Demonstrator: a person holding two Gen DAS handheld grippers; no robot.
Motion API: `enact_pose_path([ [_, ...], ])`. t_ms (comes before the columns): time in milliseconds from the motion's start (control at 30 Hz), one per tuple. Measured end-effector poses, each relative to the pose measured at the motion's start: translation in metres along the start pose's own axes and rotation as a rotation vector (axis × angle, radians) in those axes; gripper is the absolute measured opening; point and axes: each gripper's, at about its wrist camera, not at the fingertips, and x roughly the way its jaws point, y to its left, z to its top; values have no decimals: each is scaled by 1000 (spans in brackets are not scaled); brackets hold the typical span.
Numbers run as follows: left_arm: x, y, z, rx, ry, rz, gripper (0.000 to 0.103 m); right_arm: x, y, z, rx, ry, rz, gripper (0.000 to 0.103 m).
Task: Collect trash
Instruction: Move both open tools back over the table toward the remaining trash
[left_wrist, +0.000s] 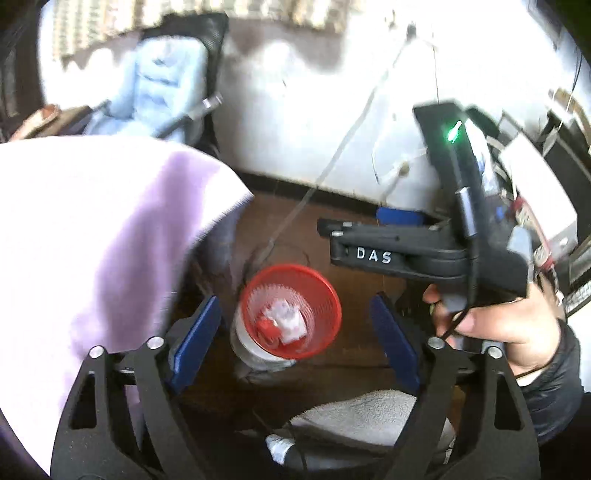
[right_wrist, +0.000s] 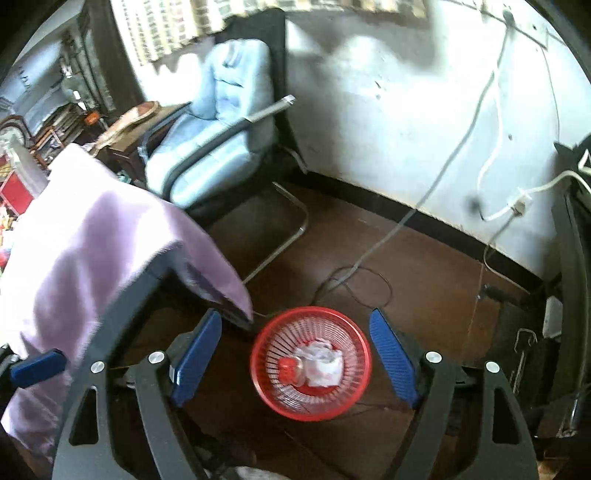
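Observation:
A red mesh wastebasket (left_wrist: 291, 310) (right_wrist: 310, 363) stands on the dark brown floor, well below both grippers. Inside it lie a clear bottle with a red cap (right_wrist: 291, 369) (left_wrist: 267, 328) and crumpled white paper (right_wrist: 327, 363) (left_wrist: 288, 319). My left gripper (left_wrist: 295, 297) hangs over the basket, open, its blue pads (left_wrist: 199, 339) wide apart with nothing between them. My right gripper (right_wrist: 295, 313) is also open and empty above the basket. In the left wrist view a hand (left_wrist: 495, 328) holds the right gripper's black body (left_wrist: 373, 254) to the right.
A lilac cloth (left_wrist: 92, 240) (right_wrist: 92, 236) drapes over furniture on the left. A light blue padded chair (right_wrist: 221, 129) stands against the white wall. Cables (right_wrist: 354, 269) trail down the wall and across the floor. A white towel (left_wrist: 362, 413) lies near the bottom edge; cluttered shelves (left_wrist: 535, 206) are on the right.

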Motion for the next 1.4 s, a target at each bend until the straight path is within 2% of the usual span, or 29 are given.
enact_pose_path([
  [133, -51, 19, -4, -29, -76, 10, 86, -22, 34, 8, -47, -54, 14, 83],
  [267, -100, 41, -13, -51, -169, 126, 88, -38, 77, 13, -116, -76, 70, 84],
  [333, -119, 54, -19, -78, -180, 193, 89, -45, 97, 17, -162, -86, 93, 84],
  [733, -210, 144, -29, -279, -250, 390, 93, -99, 210, 55, -336, -157, 299, 91],
  [1000, -248, 222, -49, -445, -266, 519, 95, -107, 288, 57, -440, -162, 391, 92],
  [1133, -246, 265, -63, -572, -214, 560, 95, -98, 313, 54, -446, -143, 438, 92],
  [1300, -233, 306, -76, -675, -141, 623, 95, -85, 337, 50, -456, -103, 489, 92],
  [1400, -226, 330, -80, -731, -119, 611, 95, -79, 346, 49, -466, -81, 499, 92],
])
